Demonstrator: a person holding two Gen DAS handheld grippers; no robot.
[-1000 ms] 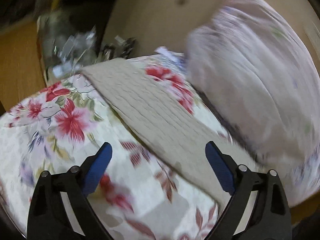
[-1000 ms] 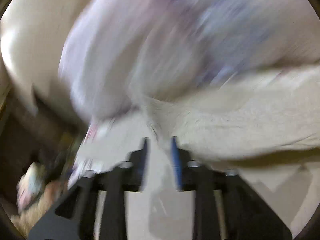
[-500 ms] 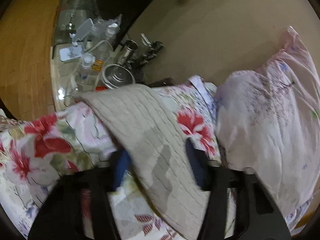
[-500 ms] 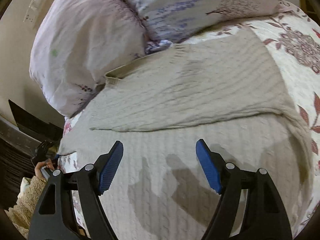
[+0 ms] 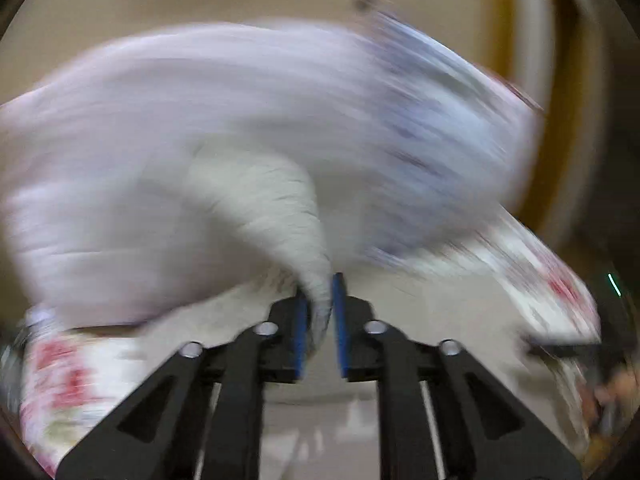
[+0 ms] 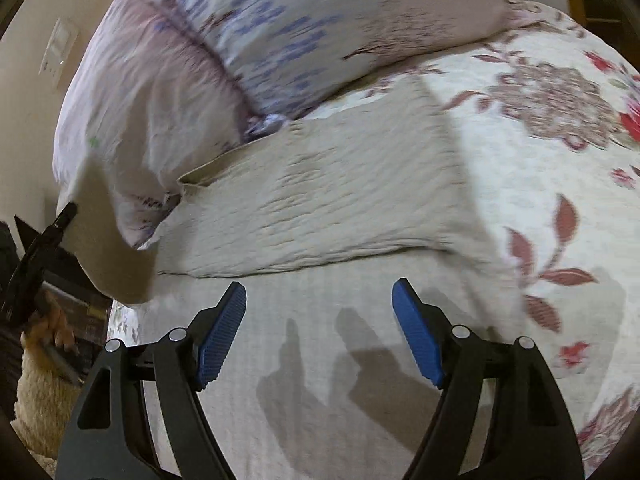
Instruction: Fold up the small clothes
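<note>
A beige ribbed knit garment (image 6: pixel 320 216) lies spread on the floral bedspread (image 6: pixel 560 168), one part folded over onto the rest. My right gripper (image 6: pixel 319 320) is open and empty just above the garment's near part. My left gripper (image 5: pixel 320 312) is shut on a bunched edge of the beige garment (image 5: pixel 280 216) and lifts it; that view is heavily motion-blurred. In the right wrist view the left gripper (image 6: pixel 36 256) shows at the far left edge, with lifted beige cloth beside it.
Two pale lilac printed pillows (image 6: pixel 280 40) lie against the wall behind the garment and fill the blurred left wrist view (image 5: pixel 200 120). A wall switch plate (image 6: pixel 56 50) is at upper left. A fluffy cream fabric (image 6: pixel 36 392) sits below the bed's left edge.
My left gripper has closed on the garment's edge and swung fast toward the pillows, lifting the cloth. My right gripper stays open over the garment and has shifted only slightly.
</note>
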